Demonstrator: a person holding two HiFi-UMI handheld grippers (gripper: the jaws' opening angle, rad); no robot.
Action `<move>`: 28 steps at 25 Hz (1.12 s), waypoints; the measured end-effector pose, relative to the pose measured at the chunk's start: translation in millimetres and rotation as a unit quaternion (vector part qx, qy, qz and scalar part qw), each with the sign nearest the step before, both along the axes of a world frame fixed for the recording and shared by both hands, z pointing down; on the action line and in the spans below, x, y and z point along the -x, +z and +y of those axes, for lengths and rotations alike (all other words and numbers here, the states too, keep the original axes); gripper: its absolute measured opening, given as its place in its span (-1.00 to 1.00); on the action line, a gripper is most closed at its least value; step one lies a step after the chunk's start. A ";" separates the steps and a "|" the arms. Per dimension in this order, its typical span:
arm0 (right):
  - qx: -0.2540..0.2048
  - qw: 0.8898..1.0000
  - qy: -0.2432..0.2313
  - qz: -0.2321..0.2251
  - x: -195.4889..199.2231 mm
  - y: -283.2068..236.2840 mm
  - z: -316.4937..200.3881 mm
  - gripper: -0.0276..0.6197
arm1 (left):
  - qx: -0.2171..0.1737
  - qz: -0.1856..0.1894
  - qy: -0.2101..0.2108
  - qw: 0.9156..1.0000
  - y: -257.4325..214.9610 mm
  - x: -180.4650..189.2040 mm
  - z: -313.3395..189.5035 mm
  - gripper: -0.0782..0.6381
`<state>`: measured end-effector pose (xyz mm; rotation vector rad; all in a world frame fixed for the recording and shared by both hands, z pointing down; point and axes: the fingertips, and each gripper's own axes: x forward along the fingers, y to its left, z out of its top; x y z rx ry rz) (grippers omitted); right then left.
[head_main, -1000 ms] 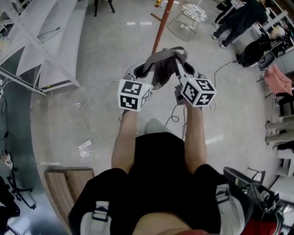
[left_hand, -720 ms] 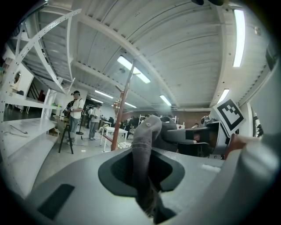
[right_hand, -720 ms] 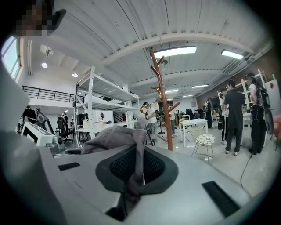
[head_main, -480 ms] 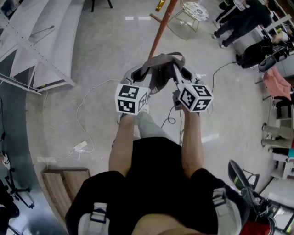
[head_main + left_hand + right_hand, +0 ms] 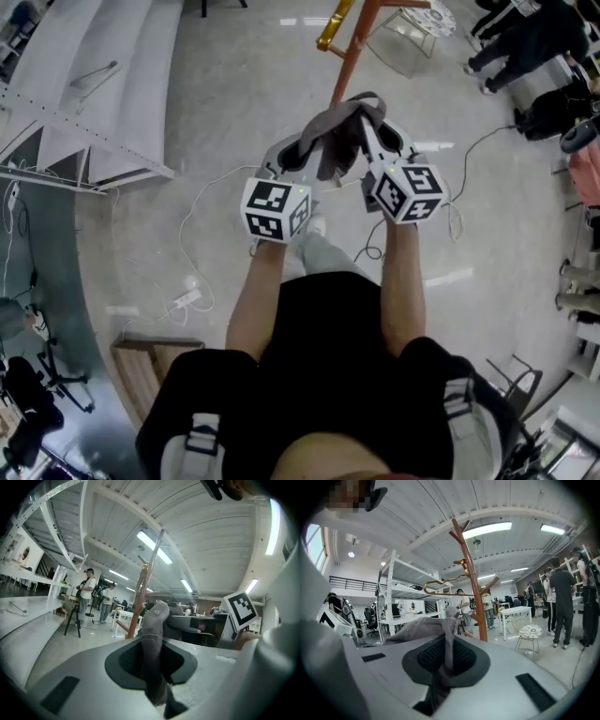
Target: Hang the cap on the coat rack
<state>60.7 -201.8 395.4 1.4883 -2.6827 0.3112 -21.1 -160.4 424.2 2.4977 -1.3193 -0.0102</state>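
Note:
A grey cap (image 5: 339, 131) hangs stretched between my two grippers, held up in front of me. My left gripper (image 5: 302, 153) is shut on one edge of the cap (image 5: 152, 653), which stands up between its jaws. My right gripper (image 5: 367, 141) is shut on the opposite edge of the cap (image 5: 440, 665), the fabric bunched in its jaws. The coat rack (image 5: 359, 42), an orange-brown pole with angled pegs, rises just beyond the cap. The coat rack (image 5: 471, 581) stands a short way ahead in the right gripper view, with a brass hanger (image 5: 445, 590) on a peg. The coat rack (image 5: 143, 592) also shows behind the cap.
White cables (image 5: 202, 202) trail across the glossy floor. A white shelving frame (image 5: 84, 112) lies to the left. A wire chair (image 5: 403, 37) and people (image 5: 534, 42) stand beyond the rack at the right. A wooden bench (image 5: 141, 375) sits at lower left.
Both grippers have carried the cap forward, and the coat rack's pole and pegs now stand closer and larger above it. The grips are unchanged.

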 end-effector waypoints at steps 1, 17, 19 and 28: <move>-0.001 1.000 -0.007 -0.007 1.0 -0.9 -11.4 -0.91 | 0.000 0.000 0.000 1.000 -1.4 -0.3 -7.4 -0.66; -0.078 0.960 -0.264 0.054 22.1 -14.9 -69.7 -0.91 | 0.010 0.018 0.017 1.000 -10.2 -16.1 -74.2 -0.66; -0.069 0.957 -0.268 0.082 27.7 -12.2 -72.7 -0.91 | 0.012 0.021 0.023 0.999 -7.9 -15.2 -77.6 -0.66; -0.063 0.968 -0.214 0.110 32.5 -10.2 -105.0 -0.91 | 0.008 0.030 0.022 0.999 -5.0 -11.7 -107.3 -0.66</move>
